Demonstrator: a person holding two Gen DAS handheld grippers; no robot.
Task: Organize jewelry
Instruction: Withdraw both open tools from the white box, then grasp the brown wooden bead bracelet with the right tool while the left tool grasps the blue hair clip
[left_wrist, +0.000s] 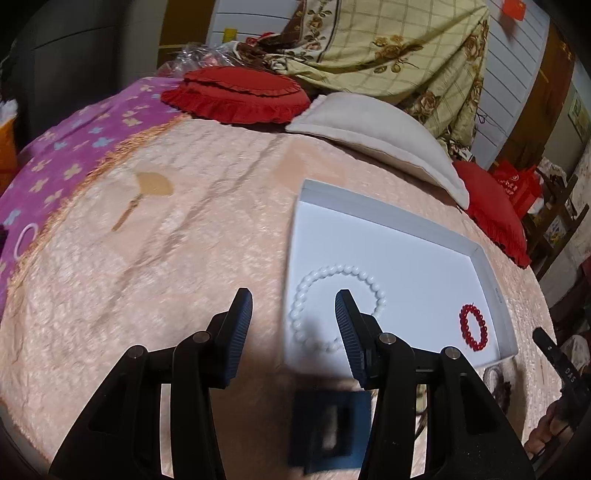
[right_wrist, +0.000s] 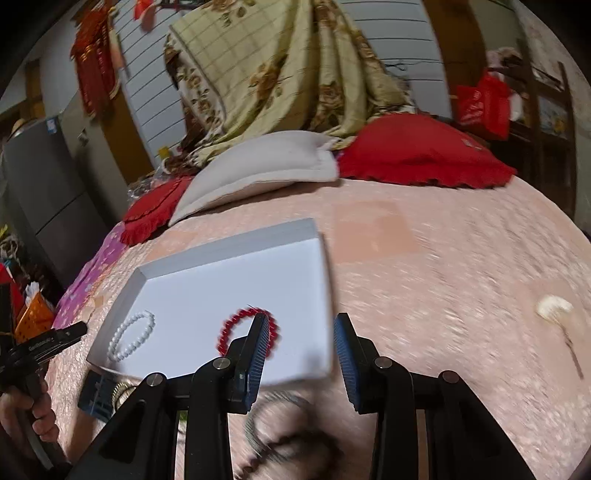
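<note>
Both grippers parted, empty: left gripper (left_wrist: 293, 306) over white tray's (left_wrist: 388, 214) 9 o'clock edge, right gripper (right_wrist: 299, 325) over its 3 o'clock edge; white bracelet (left_wrist: 334, 271) and red bracelet (left_wrist: 474, 328) inside, bedspread (left_wrist: 147, 277) open around

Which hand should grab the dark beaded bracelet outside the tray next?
Right, probably. The dark beaded bracelet lies on the pink bedspread just below the open right tool. The left tool, also open and empty, sits by the white bead bracelet in the white tray.
</note>
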